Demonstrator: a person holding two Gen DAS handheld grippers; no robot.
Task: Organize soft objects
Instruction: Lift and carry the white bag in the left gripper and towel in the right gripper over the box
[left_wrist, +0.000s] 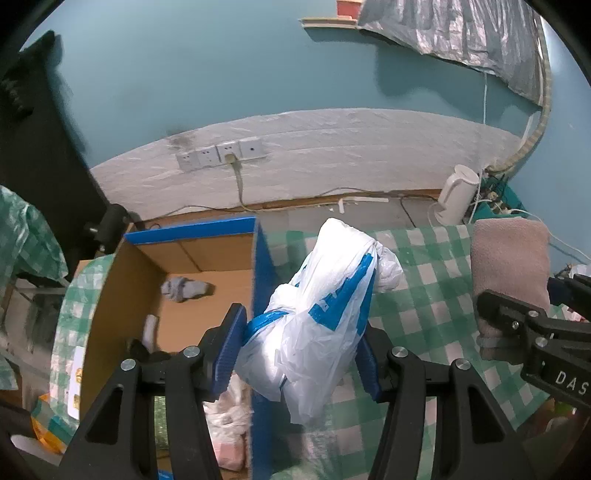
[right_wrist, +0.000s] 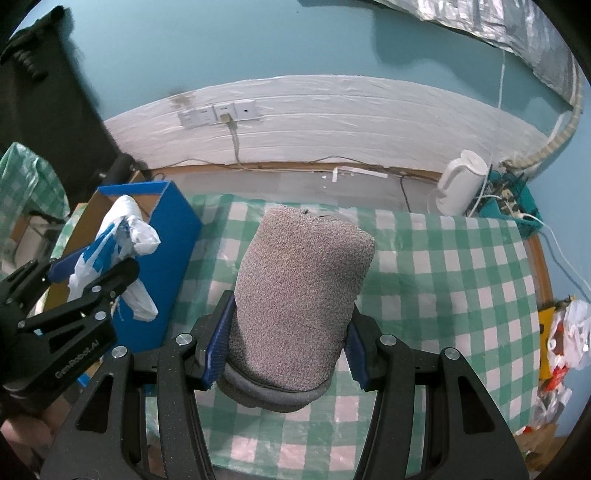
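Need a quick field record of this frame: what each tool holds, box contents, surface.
left tool: shut on white-and-blue plastic bag, held over the box's blue wall
right tool: shut on rolled grey-pink towel, above the tablecloth
box: open cardboard, blue outside
box contents: grey sock on the floor, pale bagged items at the near end
surface: green-checked tablecloth
background: white kettle by the wall

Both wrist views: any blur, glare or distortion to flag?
Left wrist view: heavy fisheye bowing of the wall panel, black vignette corners, bright glare on the plastic bag, box interior slightly soft. Right wrist view: same bowing, rolled towel sharp, hard shadows on the blue wall.
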